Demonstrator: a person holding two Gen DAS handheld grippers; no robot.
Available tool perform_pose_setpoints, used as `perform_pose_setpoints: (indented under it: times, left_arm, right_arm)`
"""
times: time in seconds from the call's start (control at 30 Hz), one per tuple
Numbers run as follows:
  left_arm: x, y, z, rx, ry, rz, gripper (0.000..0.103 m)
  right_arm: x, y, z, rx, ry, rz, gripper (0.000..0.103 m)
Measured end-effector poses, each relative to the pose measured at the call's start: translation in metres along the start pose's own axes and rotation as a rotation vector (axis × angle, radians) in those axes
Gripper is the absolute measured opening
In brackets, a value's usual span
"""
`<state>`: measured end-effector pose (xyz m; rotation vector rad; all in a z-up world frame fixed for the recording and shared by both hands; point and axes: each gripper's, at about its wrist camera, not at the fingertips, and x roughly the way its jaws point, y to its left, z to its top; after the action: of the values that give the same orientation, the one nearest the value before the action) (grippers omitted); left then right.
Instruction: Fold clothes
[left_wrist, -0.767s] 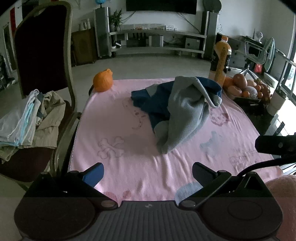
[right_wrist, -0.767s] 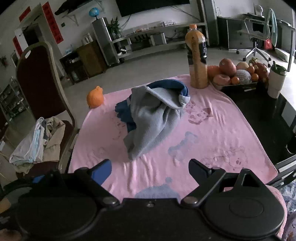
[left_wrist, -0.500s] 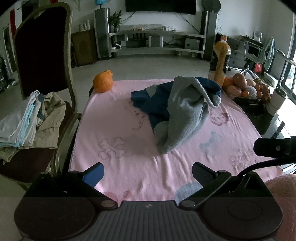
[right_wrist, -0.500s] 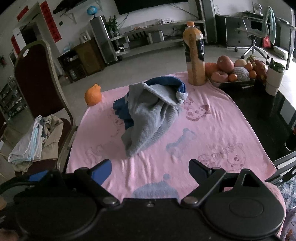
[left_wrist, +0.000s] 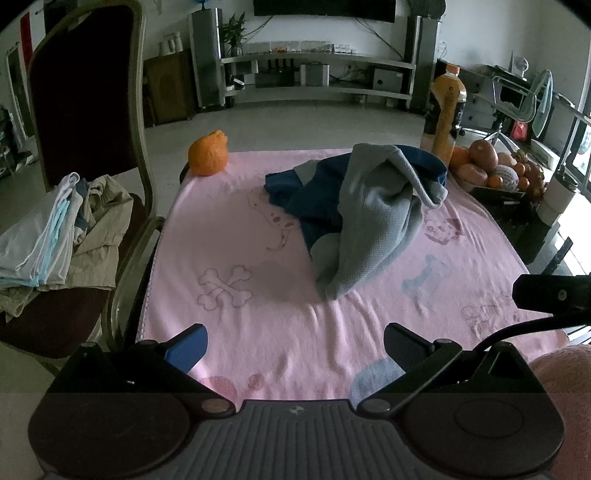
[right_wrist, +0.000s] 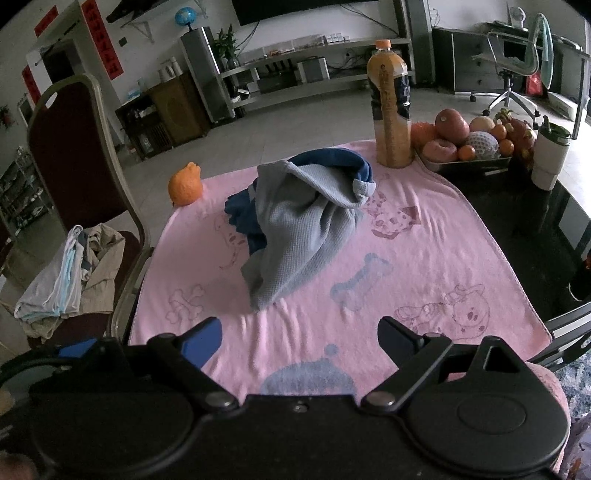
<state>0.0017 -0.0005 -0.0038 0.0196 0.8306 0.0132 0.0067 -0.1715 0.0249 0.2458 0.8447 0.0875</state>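
A crumpled grey and dark blue garment lies in a heap on the pink cartoon-print cloth that covers the table; it also shows in the right wrist view. My left gripper is open and empty over the near edge of the cloth, well short of the garment. My right gripper is open and empty, also near the front edge. Part of the right gripper shows at the right of the left wrist view.
An orange fruit sits at the cloth's far left corner. A juice bottle, a tray of fruit and a white tumbler stand at the far right. A chair with a pile of clothes stands at the left.
The right gripper has drawn back and risen a little, so more of the table shows. The left gripper has barely moved. The garment has not moved.
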Motion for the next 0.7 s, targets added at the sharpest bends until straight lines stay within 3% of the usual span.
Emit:
perform_pose_setpoints:
  times: [0.7]
  left_arm:
    - [0.0022, -0.0003, -0.0011, -0.002, 0.010, -0.003, 0.103]
  right_arm:
    - [0.0000, -0.0001, -0.0001, -0.005, -0.003, 0.003, 0.098]
